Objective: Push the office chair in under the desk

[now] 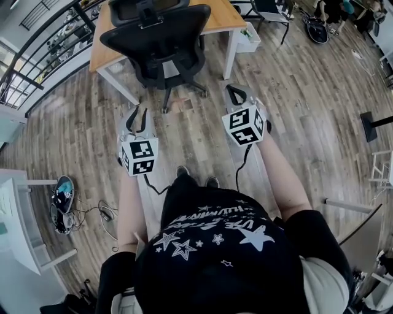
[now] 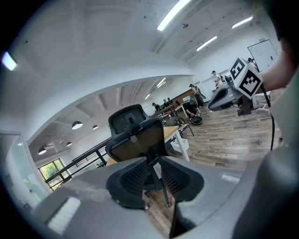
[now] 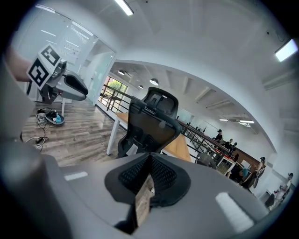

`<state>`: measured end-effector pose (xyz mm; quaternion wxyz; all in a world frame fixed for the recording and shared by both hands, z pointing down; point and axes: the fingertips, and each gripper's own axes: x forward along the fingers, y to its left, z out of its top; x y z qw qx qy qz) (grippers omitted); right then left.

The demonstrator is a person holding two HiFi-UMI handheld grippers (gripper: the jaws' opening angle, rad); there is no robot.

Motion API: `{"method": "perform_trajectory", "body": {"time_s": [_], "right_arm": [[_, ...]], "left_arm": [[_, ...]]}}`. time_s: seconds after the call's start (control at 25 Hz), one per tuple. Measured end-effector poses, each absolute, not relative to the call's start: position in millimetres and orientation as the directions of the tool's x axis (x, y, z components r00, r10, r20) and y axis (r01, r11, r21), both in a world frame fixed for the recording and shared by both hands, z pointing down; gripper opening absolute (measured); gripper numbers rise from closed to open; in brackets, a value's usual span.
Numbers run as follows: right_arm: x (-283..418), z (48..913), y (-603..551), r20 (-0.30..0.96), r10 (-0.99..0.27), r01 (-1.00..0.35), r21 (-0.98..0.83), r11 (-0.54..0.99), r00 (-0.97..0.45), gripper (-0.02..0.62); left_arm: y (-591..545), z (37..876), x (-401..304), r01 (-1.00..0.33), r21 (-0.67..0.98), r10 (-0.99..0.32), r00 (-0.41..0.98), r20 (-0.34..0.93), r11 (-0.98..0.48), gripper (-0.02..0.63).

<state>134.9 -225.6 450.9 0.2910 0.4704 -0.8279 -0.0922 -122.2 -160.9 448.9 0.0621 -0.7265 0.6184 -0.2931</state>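
Wood-plank floor (image 1: 295, 80), black office chair (image 1: 161, 37) upper centre against wood-topped table (image 1: 215, 18), left gripper (image 1: 136, 115) fingers slightly parted, empty, right gripper (image 1: 237, 93) fingers clenched, empty, both below chair

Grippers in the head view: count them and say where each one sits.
2. The left gripper is held left of centre, the right gripper right of centre, both over the floor just short of the office chair. None looks hidden.

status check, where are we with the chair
Left gripper jaws slightly apart, empty; right gripper shut, empty. Chair at desk, back toward us, neither gripper touching it. Nothing seen on the floor in between.
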Motion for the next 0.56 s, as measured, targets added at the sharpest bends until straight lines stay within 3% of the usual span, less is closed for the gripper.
{"method": "perform_trajectory", "body": {"time_s": [0.36,0.56], "right_arm": [[143.3,452.1,-215.8,0.396,-0.839,-0.743,0.414,0.526,-0.373,0.002],[140.7,451.5,-208.5,0.393,-0.845,-0.758,0.402,0.513,-0.363,0.002]], "left_arm": [[-159.4,450.0,-115.5,-0.87,-0.431,-0.936,0.09,0.341,-0.241,0.1],[-151.5,451.4,-117.0,-0.883,-0.405,-0.935,0.095,0.342,-0.238,0.005]]}}
